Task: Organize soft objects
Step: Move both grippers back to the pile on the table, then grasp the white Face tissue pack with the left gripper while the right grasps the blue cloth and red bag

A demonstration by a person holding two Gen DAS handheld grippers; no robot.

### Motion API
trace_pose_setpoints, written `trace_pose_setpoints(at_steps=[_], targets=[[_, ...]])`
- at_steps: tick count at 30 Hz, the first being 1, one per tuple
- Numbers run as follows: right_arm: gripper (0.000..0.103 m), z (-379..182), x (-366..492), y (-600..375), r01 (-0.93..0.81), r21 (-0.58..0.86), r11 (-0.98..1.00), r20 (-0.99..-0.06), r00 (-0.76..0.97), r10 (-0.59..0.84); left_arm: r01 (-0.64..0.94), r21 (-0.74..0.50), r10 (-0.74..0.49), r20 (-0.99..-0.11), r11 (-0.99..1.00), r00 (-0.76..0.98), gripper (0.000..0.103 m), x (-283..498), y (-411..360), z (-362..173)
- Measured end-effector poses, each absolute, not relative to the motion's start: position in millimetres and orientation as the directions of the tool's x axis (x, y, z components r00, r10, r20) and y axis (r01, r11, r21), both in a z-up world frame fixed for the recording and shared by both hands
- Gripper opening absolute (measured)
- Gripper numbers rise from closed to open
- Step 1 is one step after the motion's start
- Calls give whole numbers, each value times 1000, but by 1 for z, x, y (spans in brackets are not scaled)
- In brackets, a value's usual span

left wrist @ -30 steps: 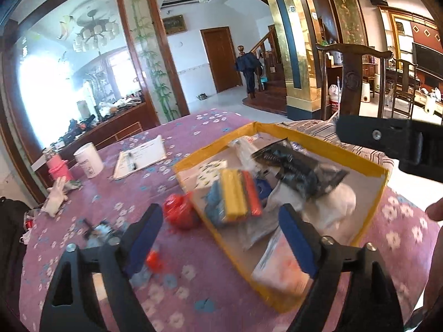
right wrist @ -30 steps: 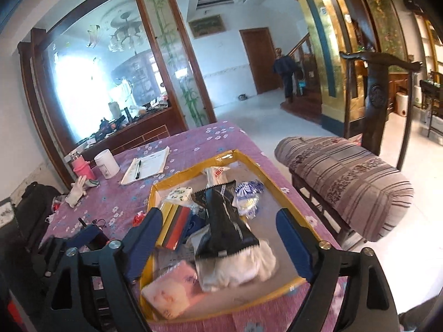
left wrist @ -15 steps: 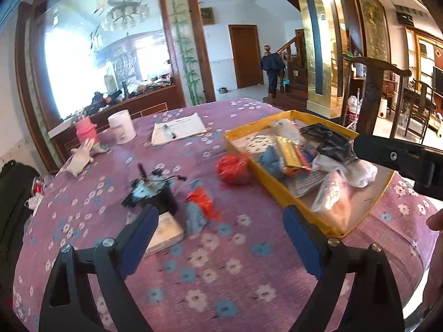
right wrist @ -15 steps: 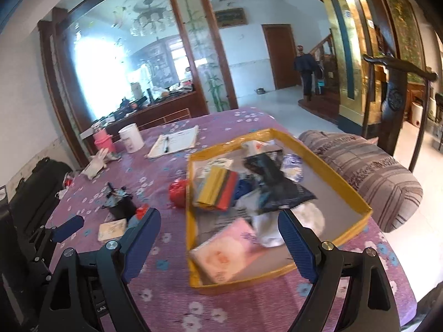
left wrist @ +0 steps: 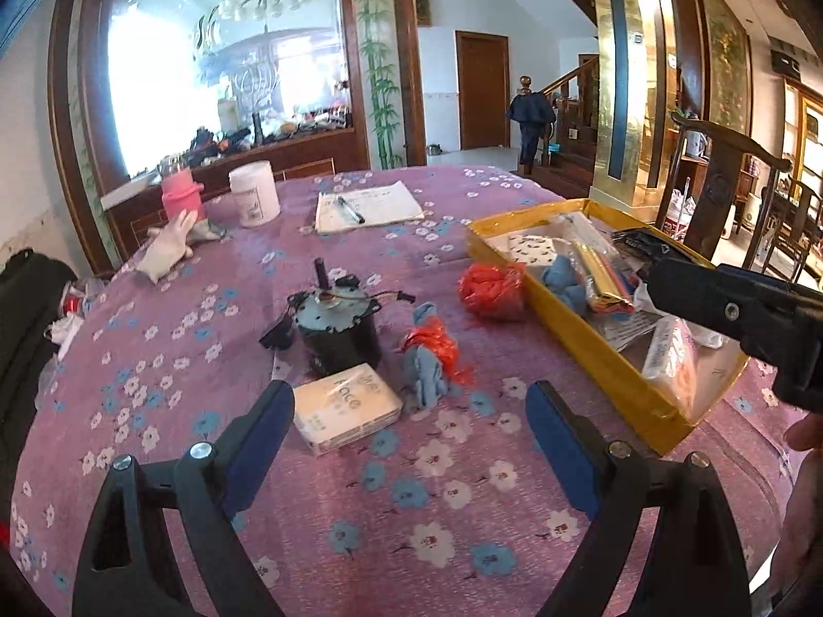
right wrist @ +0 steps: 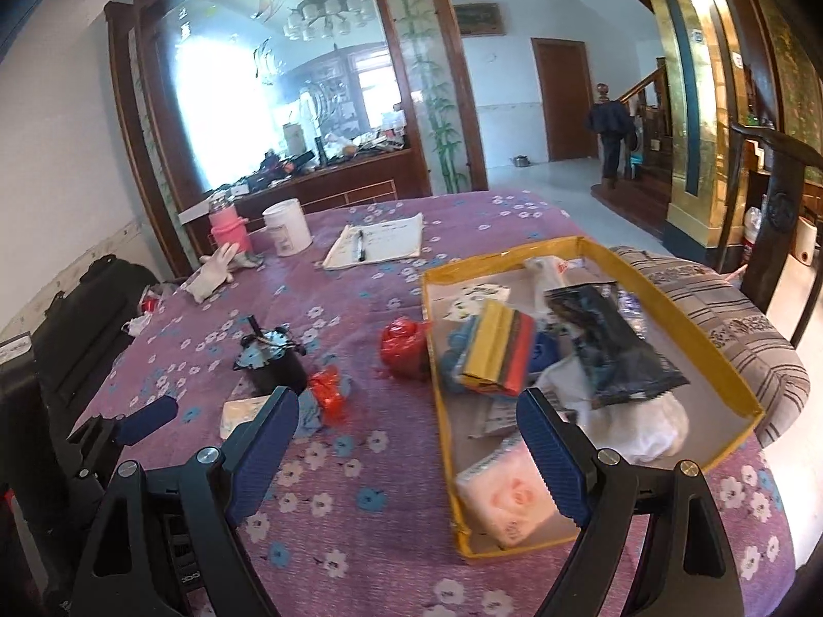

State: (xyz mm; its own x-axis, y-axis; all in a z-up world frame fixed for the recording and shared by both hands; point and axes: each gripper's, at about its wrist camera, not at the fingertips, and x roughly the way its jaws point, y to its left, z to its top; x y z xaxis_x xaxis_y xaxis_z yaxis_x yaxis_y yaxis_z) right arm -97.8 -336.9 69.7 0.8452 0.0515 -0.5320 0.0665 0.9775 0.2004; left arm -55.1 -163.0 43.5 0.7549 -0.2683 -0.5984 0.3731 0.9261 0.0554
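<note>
The left gripper [left wrist: 409, 427] hung spread and empty over the counter [left wrist: 411, 514], just short of the tissue pack [left wrist: 345, 407]. The right gripper [right wrist: 409, 432] was spread and empty too, near the yellow tray [right wrist: 740, 385]. The pack lay flat beside the blue-and-red cloth bundle [left wrist: 431, 360], its long axis running left-near to right-far. Best, I judged, to close across its short sides, clear of the motor [left wrist: 337, 331] behind.

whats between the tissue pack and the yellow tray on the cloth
In the left wrist view, a blue-and-orange rag bundle lies between the tissue pack and yellow tray, with a red bag farther back.
</note>
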Motion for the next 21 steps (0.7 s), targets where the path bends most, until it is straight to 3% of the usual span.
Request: trace_pose_setpoints(at_steps=[9,15,21], targets=[[89,65,-84,-326,33,198,980,-543,835,82,349,-18,-270,-674,937,688,91,-32,-150,34],[90,63,-83,-332,29,217,976,-540,836,95,342,-160,-330,-784,926,526,91,22,-110,34],[90,58,-82,-336,21,248,968,-538,834,120,358,-149,-309,-841,922,445,91,62,-99,10]])
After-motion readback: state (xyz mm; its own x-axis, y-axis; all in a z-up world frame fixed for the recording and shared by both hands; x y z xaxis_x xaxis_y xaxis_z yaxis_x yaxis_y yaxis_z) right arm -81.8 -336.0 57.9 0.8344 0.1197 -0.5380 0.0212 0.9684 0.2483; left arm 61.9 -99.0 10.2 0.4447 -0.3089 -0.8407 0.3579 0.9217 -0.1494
